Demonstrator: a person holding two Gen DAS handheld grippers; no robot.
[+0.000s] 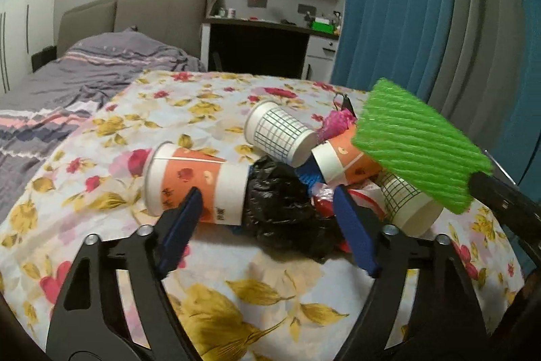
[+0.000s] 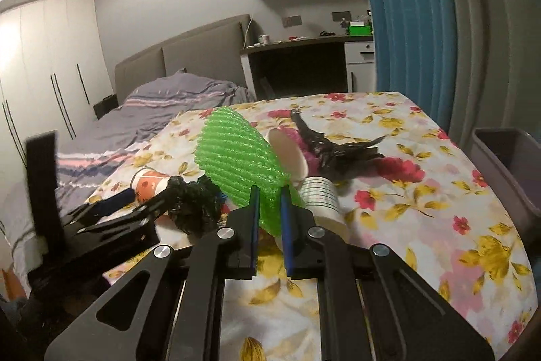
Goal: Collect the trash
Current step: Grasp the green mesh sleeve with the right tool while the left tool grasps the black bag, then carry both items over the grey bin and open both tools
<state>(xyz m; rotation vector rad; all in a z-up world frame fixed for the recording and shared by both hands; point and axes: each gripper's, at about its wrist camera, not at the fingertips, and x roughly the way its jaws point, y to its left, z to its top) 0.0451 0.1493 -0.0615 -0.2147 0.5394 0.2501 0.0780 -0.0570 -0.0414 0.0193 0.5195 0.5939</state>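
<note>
A heap of trash lies on the flowered tablecloth [image 1: 236,97]: an orange paper cup [image 1: 196,183] on its side, a crumpled black plastic bag [image 1: 287,212], a grid-patterned cup [image 1: 279,132], a second orange cup [image 1: 341,166], another grid cup [image 1: 410,205] and a pink net [image 1: 336,120]. My left gripper [image 1: 270,225] is open, its jaws either side of the black bag and orange cup. My right gripper [image 2: 270,219] is shut on a green foam net [image 2: 241,163] and holds it above the heap; the net also shows in the left wrist view [image 1: 419,148].
A grey bin [image 2: 507,171] stands at the table's right edge. A black bag piece [image 2: 334,148] lies further back on the table. A bed [image 1: 84,73] is to the left, a desk [image 1: 267,46] and blue curtain [image 1: 405,5] behind.
</note>
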